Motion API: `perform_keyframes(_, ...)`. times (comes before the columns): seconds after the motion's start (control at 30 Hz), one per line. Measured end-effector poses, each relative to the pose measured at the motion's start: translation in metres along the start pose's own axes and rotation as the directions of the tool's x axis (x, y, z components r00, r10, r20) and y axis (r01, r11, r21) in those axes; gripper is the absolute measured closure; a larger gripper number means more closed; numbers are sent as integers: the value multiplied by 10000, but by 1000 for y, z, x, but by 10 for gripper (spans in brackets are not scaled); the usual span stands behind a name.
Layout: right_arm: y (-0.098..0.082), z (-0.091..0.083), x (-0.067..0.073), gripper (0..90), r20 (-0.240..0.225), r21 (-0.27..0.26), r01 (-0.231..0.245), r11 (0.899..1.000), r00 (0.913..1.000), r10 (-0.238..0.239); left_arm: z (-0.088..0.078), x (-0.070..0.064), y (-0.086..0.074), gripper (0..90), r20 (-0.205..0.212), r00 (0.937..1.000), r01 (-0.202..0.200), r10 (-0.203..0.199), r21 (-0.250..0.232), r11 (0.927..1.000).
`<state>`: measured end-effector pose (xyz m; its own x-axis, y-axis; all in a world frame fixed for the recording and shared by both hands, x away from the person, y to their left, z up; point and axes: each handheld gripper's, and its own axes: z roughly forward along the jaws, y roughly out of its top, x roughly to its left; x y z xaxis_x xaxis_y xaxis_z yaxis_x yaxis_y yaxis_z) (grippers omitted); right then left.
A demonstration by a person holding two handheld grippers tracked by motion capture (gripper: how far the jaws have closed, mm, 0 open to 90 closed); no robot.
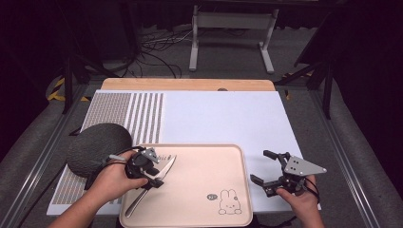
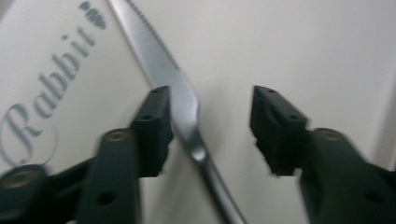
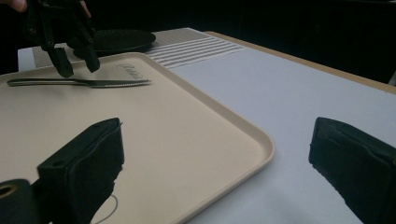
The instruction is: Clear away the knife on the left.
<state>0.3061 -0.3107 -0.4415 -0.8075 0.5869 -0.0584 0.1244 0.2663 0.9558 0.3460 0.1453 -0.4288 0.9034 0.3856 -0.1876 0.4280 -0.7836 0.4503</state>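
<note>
The knife (image 1: 154, 178) lies flat on the left part of the beige tray (image 1: 204, 161), near the surface's front edge. The left tool (image 2: 210, 126) hangs over it, jaws apart around the blade, not gripping. The right tool (image 1: 266, 168) stands wide open, empty, right of the tray

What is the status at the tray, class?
Left claw open over the knife, not gripping. Right claw open, idle beside the tray. Knife flat on the tray. Nothing in the way.

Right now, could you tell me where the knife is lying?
In the high view the knife lies flat at the left end of the beige tray, under the left gripper, right of the dark round plate.
</note>
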Motion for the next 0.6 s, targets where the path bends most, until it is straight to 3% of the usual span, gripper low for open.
perform_keyframes(0.03,0,0,0,41,-10,-7,-2,10000,10000,2,0,-1,1,729,-5,10000,-62,62,38,10000)
perform_keyframes(0.17,0,0,0,41,-14,13,19,10000,10000,-19,4,-4,3,898,-345,9964,-765,774,270,9967)
perform_keyframes(0.3,0,0,0,41,-7,-2,10,10000,10000,-10,13,-2,3,900,-5,9979,-648,648,184,9977)
perform_keyframes(0.43,0,-1,0,41,-3,-7,6,10000,10000,-6,19,-3,2,900,222,9972,-723,714,434,9964)
perform_keyframes(0.6,0,-1,0,41,19,-13,10,10000,10000,-10,20,-6,3,900,182,9963,-847,837,569,9948)
